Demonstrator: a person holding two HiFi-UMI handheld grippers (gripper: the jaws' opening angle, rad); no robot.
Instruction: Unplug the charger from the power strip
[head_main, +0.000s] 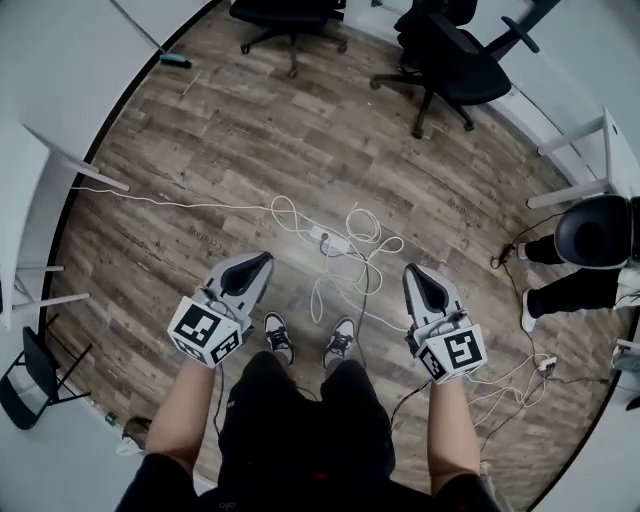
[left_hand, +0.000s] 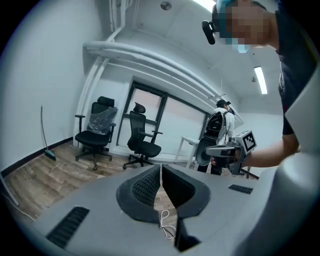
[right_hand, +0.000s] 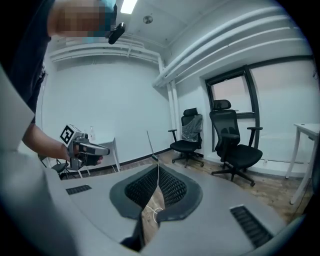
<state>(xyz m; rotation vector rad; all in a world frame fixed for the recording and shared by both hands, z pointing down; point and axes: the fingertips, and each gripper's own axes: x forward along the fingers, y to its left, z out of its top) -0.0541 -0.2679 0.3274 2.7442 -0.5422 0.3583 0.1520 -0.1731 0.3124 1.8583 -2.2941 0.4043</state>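
Note:
On the wood floor ahead of my feet lies a white power strip (head_main: 333, 241) with a white charger (head_main: 322, 238) plugged into it and loops of white cable (head_main: 362, 225) around it. My left gripper (head_main: 256, 264) hangs left of the strip, well above the floor, its jaws shut with nothing between them. My right gripper (head_main: 414, 275) hangs to the right, also shut and empty. In the left gripper view the jaws (left_hand: 161, 172) meet at the tips, with a bit of cable on the floor below. The right gripper view shows its jaws (right_hand: 158, 172) likewise closed.
Two black office chairs (head_main: 450, 55) stand at the far side of the room. A seated person in dark trousers (head_main: 575, 285) is at the right edge. White table legs (head_main: 60, 165) stand at the left. More white cable and a plug (head_main: 545, 365) lie at the right.

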